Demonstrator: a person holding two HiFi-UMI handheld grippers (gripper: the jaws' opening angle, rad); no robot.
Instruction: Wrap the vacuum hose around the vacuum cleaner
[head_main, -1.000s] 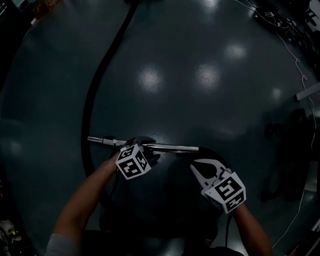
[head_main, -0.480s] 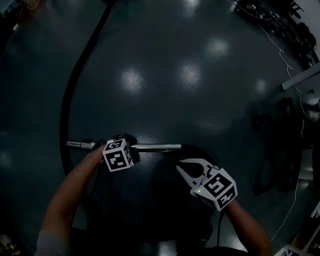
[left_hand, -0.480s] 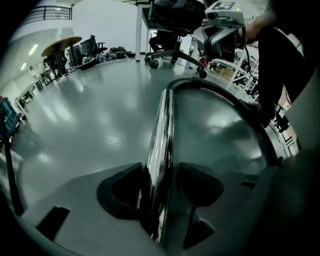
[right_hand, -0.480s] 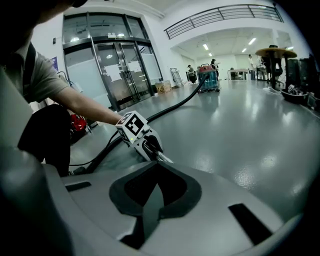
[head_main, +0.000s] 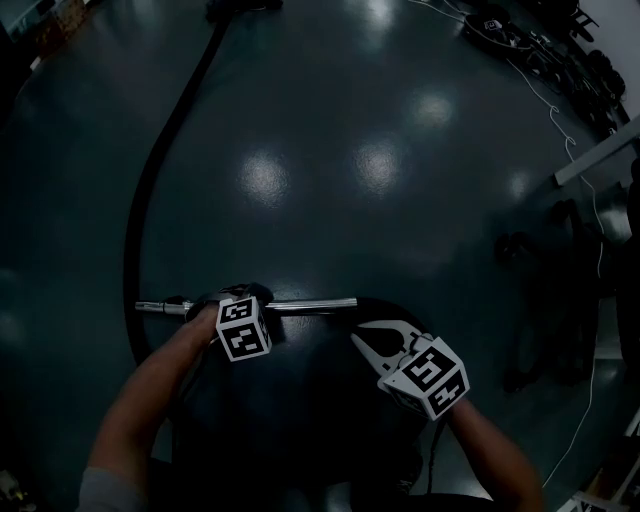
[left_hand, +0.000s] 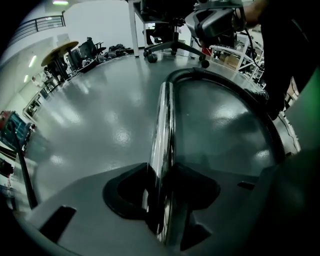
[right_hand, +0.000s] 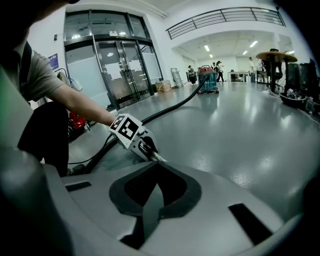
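Left gripper (left_hand: 162, 174) clamped on the vacuum's chrome tube (left_hand: 165, 120); right gripper (head_main: 368, 338) shut and empty.
The left jaws had just been closing, and their dark pads pressed both sides of the tube, which ran left to right across the lower centre of the head view. From its left end the black hose (head_main: 150, 190) curved up to the top edge. Glossy grey floor (head_main: 400, 220) lay open above and right; cables (head_main: 560, 60) lined the upper right. The hose's far end was dark and cut off.
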